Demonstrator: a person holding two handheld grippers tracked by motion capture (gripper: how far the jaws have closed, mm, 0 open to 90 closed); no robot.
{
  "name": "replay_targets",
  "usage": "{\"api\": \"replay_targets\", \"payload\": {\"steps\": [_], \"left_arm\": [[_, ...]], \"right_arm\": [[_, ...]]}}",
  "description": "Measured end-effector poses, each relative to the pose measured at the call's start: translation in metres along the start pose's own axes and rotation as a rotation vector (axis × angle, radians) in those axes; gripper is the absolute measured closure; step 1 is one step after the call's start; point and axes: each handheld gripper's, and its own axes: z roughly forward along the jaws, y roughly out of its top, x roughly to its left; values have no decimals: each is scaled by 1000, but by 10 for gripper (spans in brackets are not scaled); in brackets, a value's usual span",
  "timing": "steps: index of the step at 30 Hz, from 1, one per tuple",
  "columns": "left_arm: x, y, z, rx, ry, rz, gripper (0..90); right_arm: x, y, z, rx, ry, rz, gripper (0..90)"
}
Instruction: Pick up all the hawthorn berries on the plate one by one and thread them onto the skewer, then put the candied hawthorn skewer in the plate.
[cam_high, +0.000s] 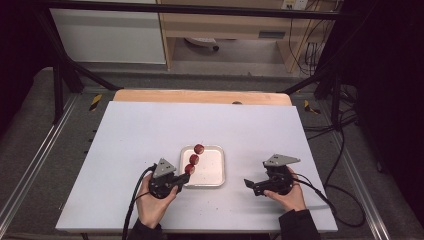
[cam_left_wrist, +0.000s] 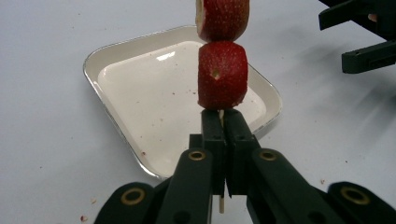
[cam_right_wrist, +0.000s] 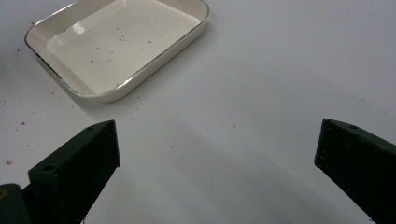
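Over the empty tray (cam_high: 216, 170), left tongs (cam_high: 183, 181) pinch a strawberry skewer (cam_high: 194, 160).

Thin wooden skewer (cam_left_wrist: 221, 114): mostly hidden, inside the red strawberry pieces (cam_left_wrist: 222, 74) and between the closed jaws of the left gripper (cam_left_wrist: 221, 122); its top is cut off by the upper edge of the left gripper view.
Shallow cream rectangular tray (cam_left_wrist: 121, 133): middle masked by fruit and jaws there.
Right gripper (cam_right_wrist: 217, 154): body out of frame in its own view.

Black tongs (cam_high: 186, 181), brass eyelets, possibly dark sleeves (cam_high: 299, 225).
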Motion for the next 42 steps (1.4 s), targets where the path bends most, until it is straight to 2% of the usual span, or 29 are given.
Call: {"api": "replay_targets", "payload": {"steps": [10, 14, 16, 20, 21, 25, 31, 35, 42], "left_arm": [[4, 21, 7, 59, 16, 40, 887], [6, 28, 13, 99, 25, 55, 887], [7, 31, 17, 119, 31, 63, 887], [10, 36, 25, 166, 56, 81, 887], [10, 37, 28, 181, 64, 88, 887], [10, 37, 40, 230, 80, 96, 887], [8, 35, 56, 293, 87, 108, 887], [5, 34, 64, 336, 104, 134, 886], [4, 31, 71, 377, 128, 146, 886]], "right_arm": [[-8, -16, -11, -2, -9, 28, 9], [-8, -21, -13, 12, -15, 13, 9], [-9, -24, -14, 7, -1, 21, 8], [-11, -29, -17, 10, 4, 28, 9], [-12, -30, -17, 11, 4, 17, 8], [-10, -31, -19, 4, 24, 13, 8], [-10, -31, -19, 4, 29, 17, 9], [-11, -32, -19, 4, 27, 17, 10], [-11, -32, -18, 10, 33, 21, 10]]}}
